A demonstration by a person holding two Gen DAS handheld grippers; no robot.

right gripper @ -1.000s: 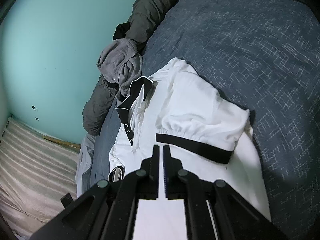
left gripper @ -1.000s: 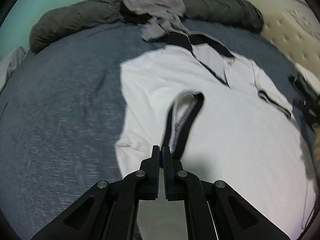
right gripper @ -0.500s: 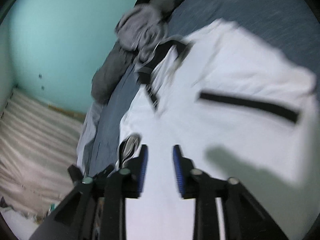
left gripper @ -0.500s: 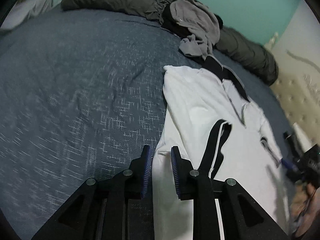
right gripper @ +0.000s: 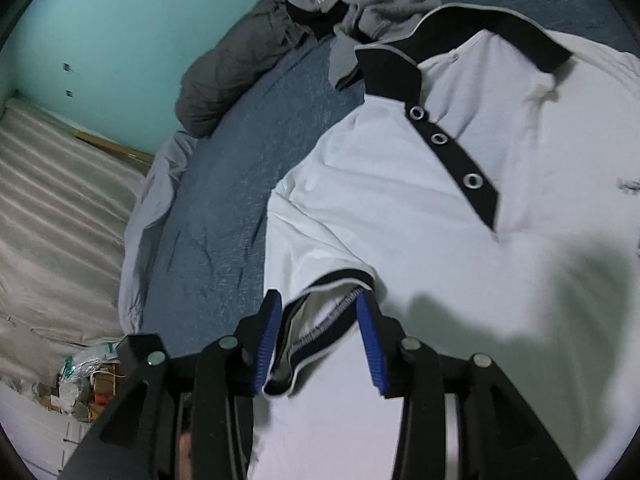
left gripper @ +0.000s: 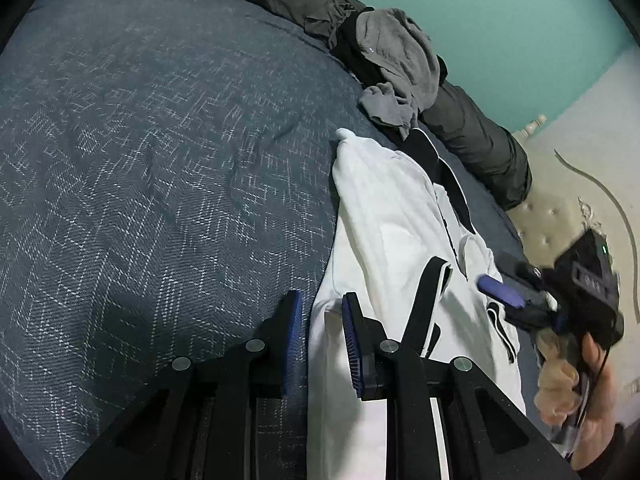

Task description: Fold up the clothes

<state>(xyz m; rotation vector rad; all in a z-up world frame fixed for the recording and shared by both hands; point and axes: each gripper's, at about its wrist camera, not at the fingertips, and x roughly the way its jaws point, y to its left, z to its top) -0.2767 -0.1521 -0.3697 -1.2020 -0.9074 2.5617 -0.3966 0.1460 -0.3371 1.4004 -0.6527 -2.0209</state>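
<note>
A white polo shirt (left gripper: 384, 216) with black collar and black sleeve trim lies on the dark blue bed cover (left gripper: 160, 160). My left gripper (left gripper: 318, 344) is open over the shirt's left side edge, empty. My right gripper (right gripper: 316, 340) is open, its jaws on either side of the black-trimmed sleeve opening (right gripper: 320, 320) of the shirt (right gripper: 440, 220). The right gripper also shows in the left wrist view (left gripper: 520, 292), held in a hand over the shirt's far side. The black collar (right gripper: 460, 32) and button placket (right gripper: 456, 160) face up.
A grey garment (left gripper: 400, 60) lies heaped beyond the collar, on a dark rolled blanket (left gripper: 472, 132) along the teal wall. A padded headboard (left gripper: 560, 208) stands at the right. A pale sheet (right gripper: 152, 200) hangs off the bed's edge, with clutter (right gripper: 88, 380) on the floor.
Both grippers were shut a second ago and have opened. The left one moved to the shirt's left edge. The right one moved in over the sleeve opening.
</note>
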